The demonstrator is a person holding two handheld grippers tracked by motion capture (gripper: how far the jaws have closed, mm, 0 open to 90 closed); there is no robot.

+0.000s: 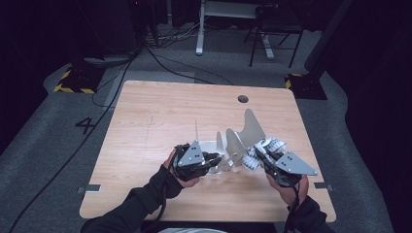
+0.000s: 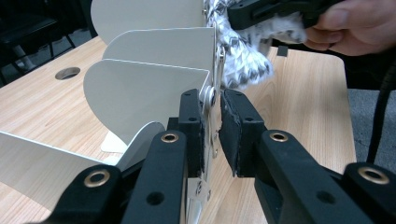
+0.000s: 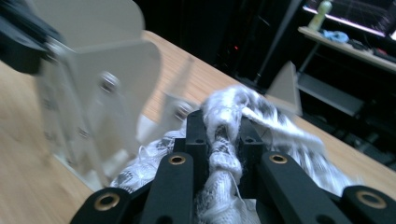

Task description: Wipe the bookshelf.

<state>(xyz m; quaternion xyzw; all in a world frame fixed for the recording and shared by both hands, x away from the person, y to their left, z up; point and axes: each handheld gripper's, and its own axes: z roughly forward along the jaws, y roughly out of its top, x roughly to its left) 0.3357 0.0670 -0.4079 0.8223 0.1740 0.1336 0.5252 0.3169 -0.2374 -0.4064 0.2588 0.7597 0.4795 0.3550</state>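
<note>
Dark room all around, cables trailing over grey carpet, and in the middle a pale wooden table (image 1: pixel 160 111) with a round hole near its far edge. On it stands a white metal rack (image 1: pixel 238 141) with several rounded divider plates rising like fins, sitting right of centre.

Over on the left, the left gripper (image 1: pixel 210 160) is at the near end of that rack. From the left gripper view its jaws bracket the rack's thin, riveted end plate (image 2: pixel 211 100): one pad lies against the metal, the other stands just off it with a sliver of gap, so this looks more like steadying than a hard clamp.

On the right, the right gripper (image 1: pixel 261 154) has its jaws pinching tight on a black-and-white patterned cloth (image 3: pixel 224 135), bunched into a thick twist between the pads. In the high view the cloth (image 1: pixel 272 145) hangs at the right side of the rack, against the tallest fins and lifted off the table. The left gripper view catches the same bundle (image 2: pixel 243 60) right behind the top of the end plate, touching it or very nearly so.

So where are we? The pick-up looks done: cloth secured, rack braced. What seems left is the working part, either drawing the cloth over the dividers or feeding it down between two of them; I can't tell which from here. No part of the cloth is seated in a slot yet, so I'd call this roughly the midpoint.
</note>
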